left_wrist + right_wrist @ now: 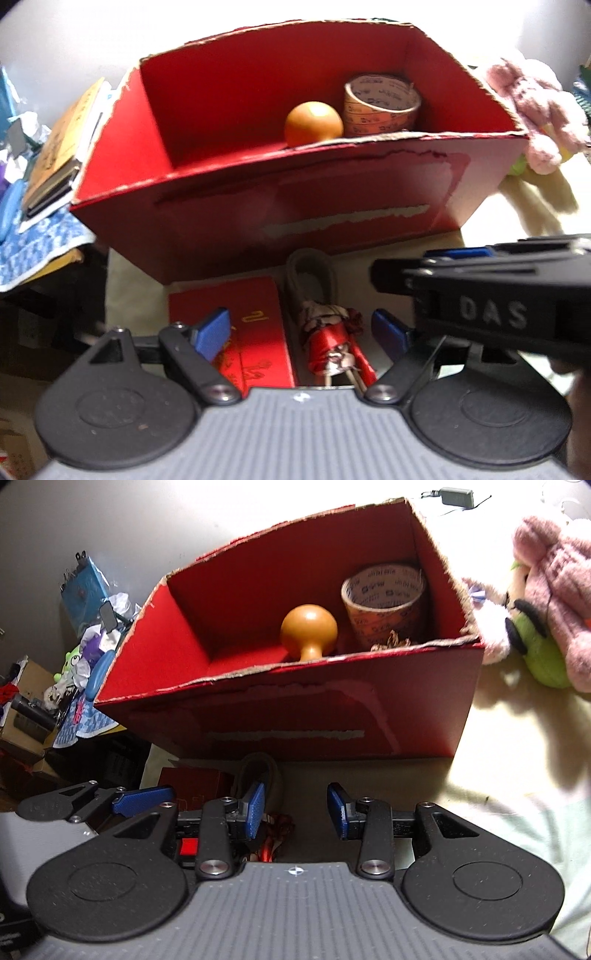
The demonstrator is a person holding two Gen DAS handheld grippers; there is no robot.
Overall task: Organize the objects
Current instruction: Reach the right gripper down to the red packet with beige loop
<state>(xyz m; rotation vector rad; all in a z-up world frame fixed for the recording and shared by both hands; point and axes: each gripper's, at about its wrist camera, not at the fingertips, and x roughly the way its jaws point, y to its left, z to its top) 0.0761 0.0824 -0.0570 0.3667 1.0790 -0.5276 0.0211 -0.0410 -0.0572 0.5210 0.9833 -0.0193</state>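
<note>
**Both tongs spread in front of the red box**

My left tongs are spread wide, holding nothing; below them lie a red doll charm and, to its left, a flat red packet. My right tongs also gape empty, just to the right of the left pair. Beyond stands the red cardboard box, holding an orange wooden knob and a tape roll to its right. A pink plush toy lies beside the box's right wall.
</note>
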